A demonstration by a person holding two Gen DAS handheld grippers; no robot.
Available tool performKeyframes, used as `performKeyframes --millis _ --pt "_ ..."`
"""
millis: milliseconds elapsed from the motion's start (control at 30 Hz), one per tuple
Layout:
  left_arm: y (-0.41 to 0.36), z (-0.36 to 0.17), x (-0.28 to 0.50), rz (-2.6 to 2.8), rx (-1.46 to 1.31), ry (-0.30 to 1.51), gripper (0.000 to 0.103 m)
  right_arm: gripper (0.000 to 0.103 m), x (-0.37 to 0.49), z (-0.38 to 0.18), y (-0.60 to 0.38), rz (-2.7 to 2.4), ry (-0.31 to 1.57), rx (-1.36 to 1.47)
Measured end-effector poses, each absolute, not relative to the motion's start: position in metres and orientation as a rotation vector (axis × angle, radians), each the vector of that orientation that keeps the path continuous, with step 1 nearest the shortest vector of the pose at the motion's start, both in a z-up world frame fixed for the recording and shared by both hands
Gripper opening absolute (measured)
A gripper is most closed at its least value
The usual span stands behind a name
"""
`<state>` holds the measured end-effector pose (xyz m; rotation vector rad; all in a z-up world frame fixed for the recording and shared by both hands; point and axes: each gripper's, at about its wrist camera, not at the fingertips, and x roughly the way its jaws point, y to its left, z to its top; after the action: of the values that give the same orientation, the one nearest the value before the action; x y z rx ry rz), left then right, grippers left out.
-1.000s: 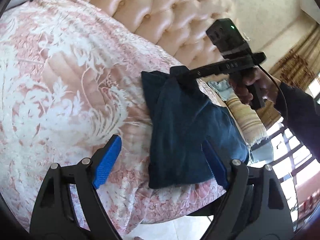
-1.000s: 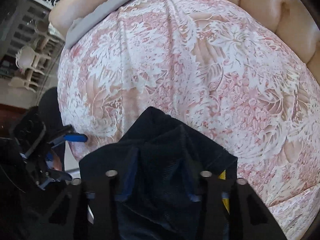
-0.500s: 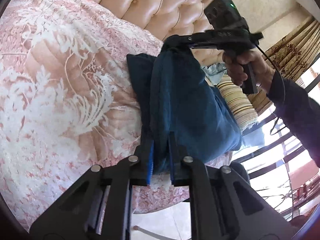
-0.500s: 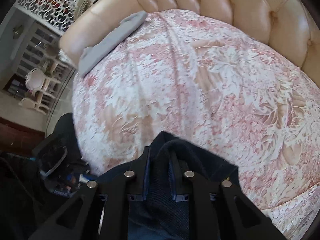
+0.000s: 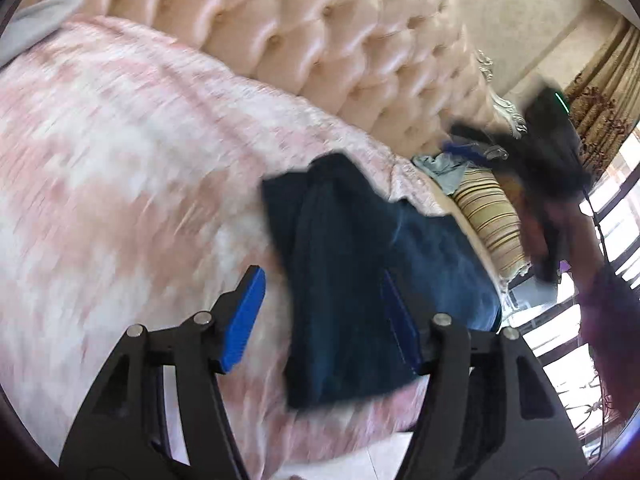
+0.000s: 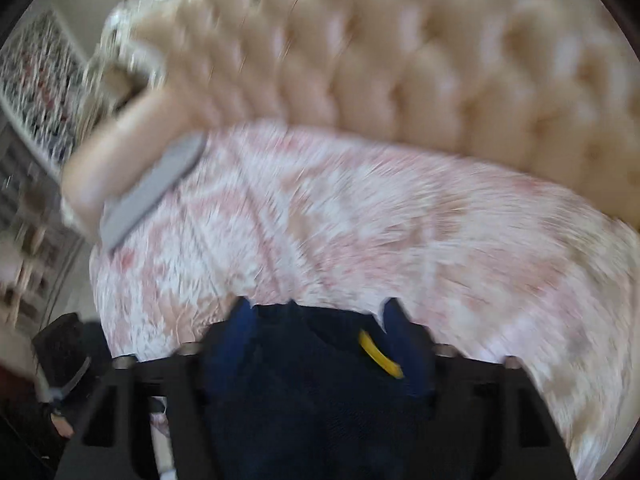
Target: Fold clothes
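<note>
one dark blue folded garment (image 5: 360,280) lies on the pink floral bedspread (image 5: 120,168), near its edge, in front of the tufted headboard (image 5: 340,40). left tool (image 5: 324,308) has just been opening: its blue pads stand apart, the garment's near end between them, not pinched. right tool (image 6: 316,316) has likewise spread, hovering blurred over the cloth, gripping nothing. a striped cushion (image 5: 488,216) sits beyond.
</note>
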<state>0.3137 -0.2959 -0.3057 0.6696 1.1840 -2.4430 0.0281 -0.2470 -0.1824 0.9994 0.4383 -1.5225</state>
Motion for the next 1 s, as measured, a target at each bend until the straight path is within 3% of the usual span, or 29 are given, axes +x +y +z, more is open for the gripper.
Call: performKeyframes --millis 300,400,633,900,967,1000 --pt "-0.365 -0.329 0.232 -2.453 0.787 1.454 0.066 0.075 -0.080 -0.228 -0.071 -1.816 -0.046 1.352" --pt "-0.374 -0.342 0.229 -2.421 0.845 1.577 0.066 0.075 -0.101 -0.238 -0.056 -1.795 -0.059 1.377" --pt "-0.376 -0.341 0.232 -2.435 0.918 1.585 0.067 0.075 -0.118 -0.247 -0.061 -1.716 -0.011 1.394" --pt "-0.369 -0.339 0.227 -2.465 1.016 1.449 0.067 0.075 -0.109 -0.267 -0.074 -1.591 0.103 1.450" --pt "-0.365 -0.335 0.223 -2.481 1.067 1.372 0.057 0.075 -0.107 -0.273 -0.079 -1.585 0.130 1.457" --pt "-0.365 -0.331 0.222 -2.487 1.078 1.357 0.041 0.075 -0.106 -0.271 -0.081 -1.591 0.149 1.444"
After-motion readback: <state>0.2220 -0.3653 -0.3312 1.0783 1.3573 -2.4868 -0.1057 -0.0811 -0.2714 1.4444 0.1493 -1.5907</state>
